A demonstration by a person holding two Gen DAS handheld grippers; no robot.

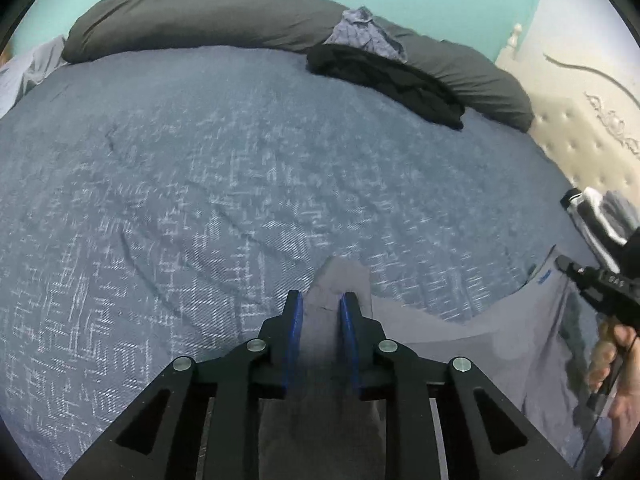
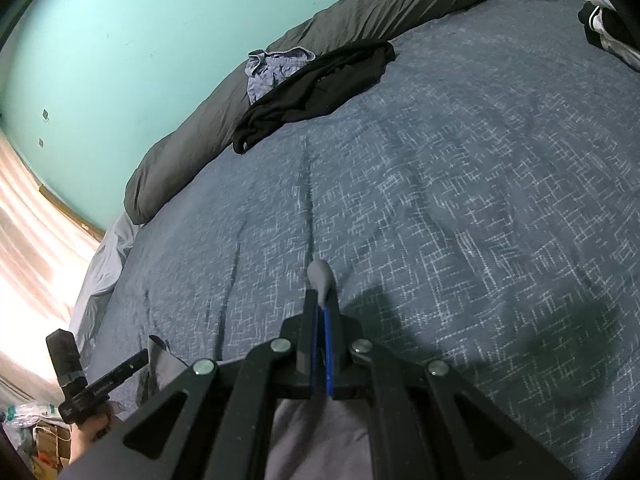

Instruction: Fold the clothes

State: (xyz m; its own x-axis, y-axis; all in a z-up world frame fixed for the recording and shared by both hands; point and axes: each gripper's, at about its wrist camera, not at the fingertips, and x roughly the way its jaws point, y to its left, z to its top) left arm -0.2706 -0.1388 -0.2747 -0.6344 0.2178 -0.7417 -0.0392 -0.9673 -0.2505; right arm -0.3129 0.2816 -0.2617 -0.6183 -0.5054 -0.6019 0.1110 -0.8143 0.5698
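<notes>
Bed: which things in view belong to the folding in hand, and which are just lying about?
In the job:
grey garment
left gripper, open, cloth between its pads
right gripper, shut on the grey garment

Lying about:
black garment
blue checked garment
dark bolster
bottle
bedspread

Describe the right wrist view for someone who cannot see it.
Two black jaws pinch a grey garment over a blue patterned bedspread. Farther back, a black garment and a pale blue one lie against a dark grey bolster.
</notes>
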